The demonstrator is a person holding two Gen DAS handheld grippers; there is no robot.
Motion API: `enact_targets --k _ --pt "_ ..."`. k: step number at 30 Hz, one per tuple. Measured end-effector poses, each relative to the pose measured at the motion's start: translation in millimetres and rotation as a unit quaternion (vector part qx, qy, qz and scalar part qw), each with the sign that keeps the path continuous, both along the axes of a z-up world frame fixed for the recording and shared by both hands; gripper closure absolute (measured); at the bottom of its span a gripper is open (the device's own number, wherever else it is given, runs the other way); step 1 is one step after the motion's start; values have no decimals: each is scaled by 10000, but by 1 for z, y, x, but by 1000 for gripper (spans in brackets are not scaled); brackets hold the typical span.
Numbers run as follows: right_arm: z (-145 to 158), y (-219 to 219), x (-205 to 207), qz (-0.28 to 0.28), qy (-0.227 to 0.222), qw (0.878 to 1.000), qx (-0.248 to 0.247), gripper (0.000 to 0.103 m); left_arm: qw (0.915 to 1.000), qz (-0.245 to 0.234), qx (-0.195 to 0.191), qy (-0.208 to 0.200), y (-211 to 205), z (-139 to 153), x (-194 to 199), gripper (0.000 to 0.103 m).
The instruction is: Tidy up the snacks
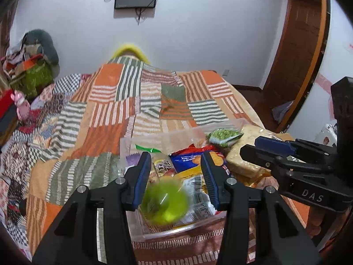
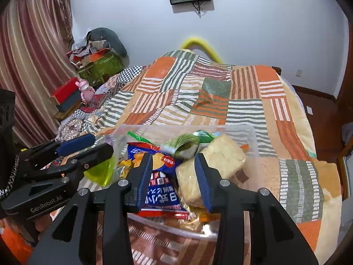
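The left gripper [image 1: 176,156] is closest to its lens. Its pads stand narrow and appear to clamp a lime-green packet [image 1: 164,201], which is blurred between them. In the right wrist view the packet hangs from those fingers, just above the left end of the clear plastic bin [image 1: 154,235].

The step in hand looks like dropping this snack into the bin. To do it well, bring the packet fully inside the near wall, low over the pile, and only then let go, so it doesn't slide out onto the quilt [image 1: 110,101].

Inside the bin, a blue chip bag [image 2: 161,183] lies at the middle and a wrapped bread loaf [image 2: 222,154] fills the right end. A green pea pouch [image 1: 222,135] is toward the far wall.

The right gripper [image 2: 174,156] hovers over the bin's right half, its jaws slightly parted and gripping nothing. I cannot tell whether one pad touches the loaf.
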State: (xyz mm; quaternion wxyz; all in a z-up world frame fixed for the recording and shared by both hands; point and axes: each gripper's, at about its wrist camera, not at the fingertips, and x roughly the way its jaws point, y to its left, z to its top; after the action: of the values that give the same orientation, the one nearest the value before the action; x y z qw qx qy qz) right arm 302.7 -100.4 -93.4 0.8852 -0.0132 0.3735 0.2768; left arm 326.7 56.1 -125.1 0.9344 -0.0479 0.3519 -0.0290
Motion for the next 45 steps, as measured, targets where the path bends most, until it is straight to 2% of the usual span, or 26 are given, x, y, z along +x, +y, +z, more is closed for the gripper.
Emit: enact_targets --k 3,7,12,16,20,24,27,34,40,45 --pt "10 -9 -10 -28 -62 9999 116 67 9999 -12 99 -105 -4 10 -9 56" --pt "30 -18 -30 -84 -295 9994 186 67 9996 20 5 -291 -4 31 -30 57" --pt "69 -33 -66 -200 -764 9963 352 67 9968 100 20 -790 -7 70 -71 56" --pt "105 -46 -106 -262 -1233 9908 489 67 9911 160 185 -1309 -16 104 -115 56" --pt "127 -53 -139 -285 -1597 9851 565 63 9844 223 240 -1729 -24 130 -155 55" --pt "141 -57 -170 -304 -1903 9792 629 59 9785 283 198 -2034 -29 147 -188 47" --pt "146 -59 -188 -317 -2050 9761 643 52 9745 323 254 -2205 -34 155 -210 42" --pt "150 -58 -209 -474 -2279 9702 672 19 9666 385 317 -2512 -43 162 -241 18" --pt "152 -60 -216 -631 -2410 9660 688 0 9645 410 330 -2587 -45 159 -251 2" --pt "148 -62 -222 -684 -2404 9661 654 0 9634 419 335 -2625 -45 156 -254 0"
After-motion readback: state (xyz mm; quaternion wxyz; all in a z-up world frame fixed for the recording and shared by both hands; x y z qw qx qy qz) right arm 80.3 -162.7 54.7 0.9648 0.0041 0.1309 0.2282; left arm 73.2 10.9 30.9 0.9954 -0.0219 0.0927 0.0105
